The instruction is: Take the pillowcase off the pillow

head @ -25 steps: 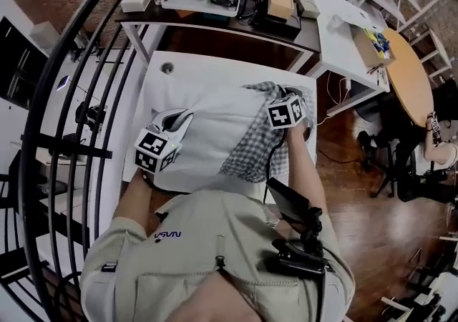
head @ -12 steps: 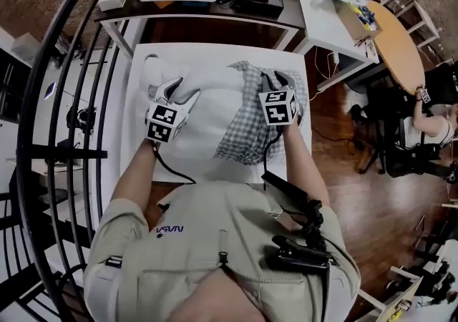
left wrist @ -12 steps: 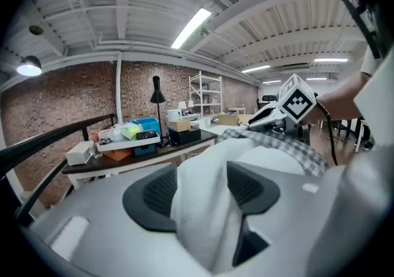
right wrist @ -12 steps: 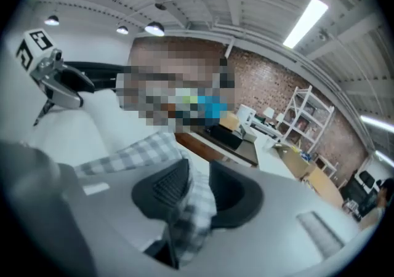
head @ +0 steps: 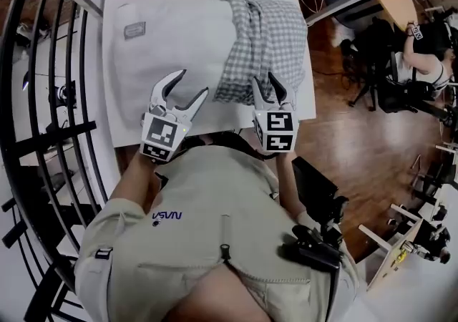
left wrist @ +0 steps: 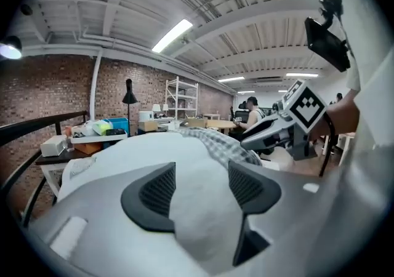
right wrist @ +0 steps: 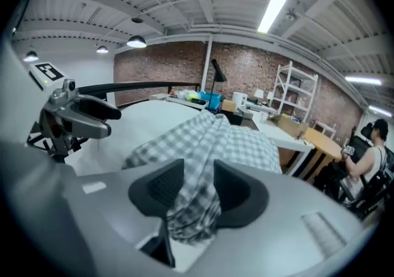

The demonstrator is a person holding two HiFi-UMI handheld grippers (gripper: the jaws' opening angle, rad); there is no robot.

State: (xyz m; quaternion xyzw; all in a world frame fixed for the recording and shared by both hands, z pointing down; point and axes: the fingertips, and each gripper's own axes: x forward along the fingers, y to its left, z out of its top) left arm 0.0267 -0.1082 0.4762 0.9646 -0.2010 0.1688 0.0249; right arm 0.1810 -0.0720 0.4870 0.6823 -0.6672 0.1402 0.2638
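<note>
The white pillow point(head: 172, 41) lies flat on the white table point(head: 309, 109). The grey checked pillowcase point(head: 265, 34) lies bunched along the pillow's right side. My left gripper point(head: 190, 83) hovers at the pillow's near edge; its jaws have just been opening and stand open, with only the pillow's surface point(left wrist: 154, 152) showing beyond them. My right gripper point(head: 265, 81) is at the near end of the pillowcase. Its jaws have also just been opening, and a fold of the checked cloth point(right wrist: 194, 196) still lies loosely between the pads.
A black metal railing point(head: 43, 99) curves along the left of the table. To the right are wooden floor point(head: 343, 134) and a seated person point(head: 418, 63). Beyond the table's far edge stand cluttered desks point(right wrist: 203, 98) and shelving point(right wrist: 289, 94).
Both grippers have drawn back toward me, to the table's near edge, and both have gone from shut to open. The pillow and pillowcase now lie flat.
</note>
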